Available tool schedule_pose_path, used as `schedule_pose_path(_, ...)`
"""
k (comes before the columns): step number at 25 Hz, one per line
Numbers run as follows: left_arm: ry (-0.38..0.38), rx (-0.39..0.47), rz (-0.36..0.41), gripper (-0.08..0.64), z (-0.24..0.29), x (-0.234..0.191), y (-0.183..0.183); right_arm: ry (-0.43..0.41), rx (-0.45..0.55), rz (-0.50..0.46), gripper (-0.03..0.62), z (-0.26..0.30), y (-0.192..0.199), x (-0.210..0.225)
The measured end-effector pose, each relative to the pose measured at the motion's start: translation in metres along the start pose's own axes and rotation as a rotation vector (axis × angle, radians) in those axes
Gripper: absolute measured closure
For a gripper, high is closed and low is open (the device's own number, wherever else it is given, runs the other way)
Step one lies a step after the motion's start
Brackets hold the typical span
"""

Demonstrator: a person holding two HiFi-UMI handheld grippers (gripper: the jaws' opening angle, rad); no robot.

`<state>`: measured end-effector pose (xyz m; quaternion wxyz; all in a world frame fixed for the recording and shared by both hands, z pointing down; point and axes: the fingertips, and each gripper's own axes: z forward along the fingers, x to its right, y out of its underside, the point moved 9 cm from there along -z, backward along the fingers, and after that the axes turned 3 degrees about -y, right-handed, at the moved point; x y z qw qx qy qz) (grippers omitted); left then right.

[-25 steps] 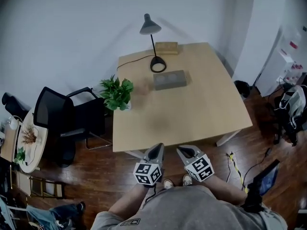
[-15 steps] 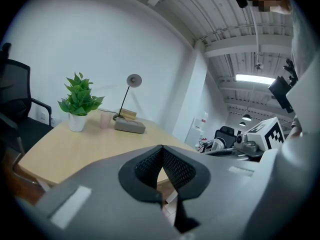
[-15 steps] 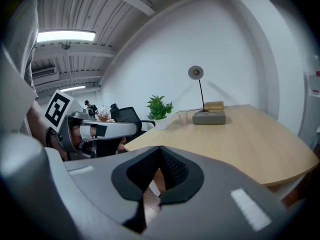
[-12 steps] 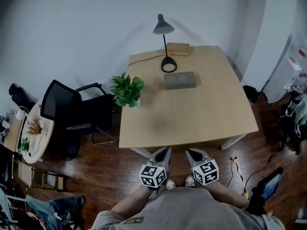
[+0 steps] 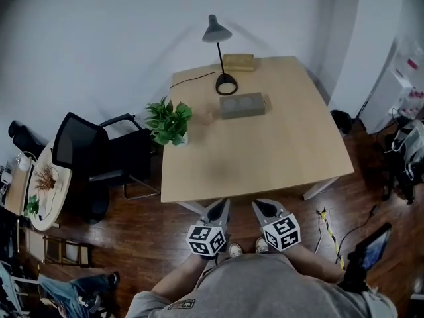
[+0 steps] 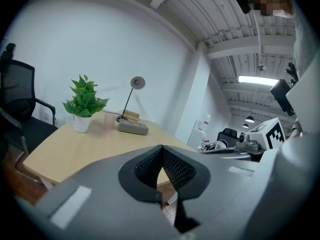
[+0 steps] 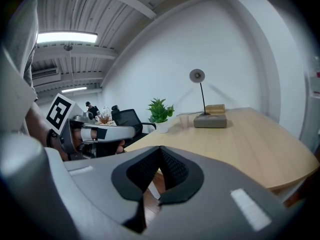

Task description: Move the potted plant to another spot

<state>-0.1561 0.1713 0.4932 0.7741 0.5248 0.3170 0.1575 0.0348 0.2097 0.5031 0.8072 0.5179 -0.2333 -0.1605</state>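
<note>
The potted plant (image 5: pixel 169 121), green leaves in a small white pot, stands at the left edge of the light wooden table (image 5: pixel 265 158). It also shows far ahead in the left gripper view (image 6: pixel 84 101) and in the right gripper view (image 7: pixel 160 111). My left gripper (image 5: pixel 222 204) and right gripper (image 5: pixel 255 205) hang side by side just off the table's near edge, far from the plant. Both are shut with nothing between the jaws, as the left gripper (image 6: pixel 161 146) and right gripper (image 7: pixel 160 147) show in their own views.
A black desk lamp (image 5: pixel 218 52), a grey box (image 5: pixel 242 105), a small wooden box (image 5: pixel 238 61) and a clear cup (image 5: pixel 207 116) sit at the table's far end. A black office chair (image 5: pixel 93 158) stands left of the table, beside a round side table (image 5: pixel 43 191).
The head view has swayed a little, so the table sits differently in the picture. Both grippers stay shut by the near table edge. The plant has not moved.
</note>
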Motion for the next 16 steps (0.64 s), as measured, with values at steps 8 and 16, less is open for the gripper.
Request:
schedule_pose_path(8,0.009,-0.004,0.007,0.567,0.0018,0.0023,-0.0020,0.010,0.004,0.000,0.586,-0.0022,-0.0033,0.0033)
schedule_pose_path(16,-0.006,-0.001,0.000,0.568,0.0033,0.0024,-0.0005,-0.009,0.007,-0.003,0.586,0.0023,-0.0054,0.0058)
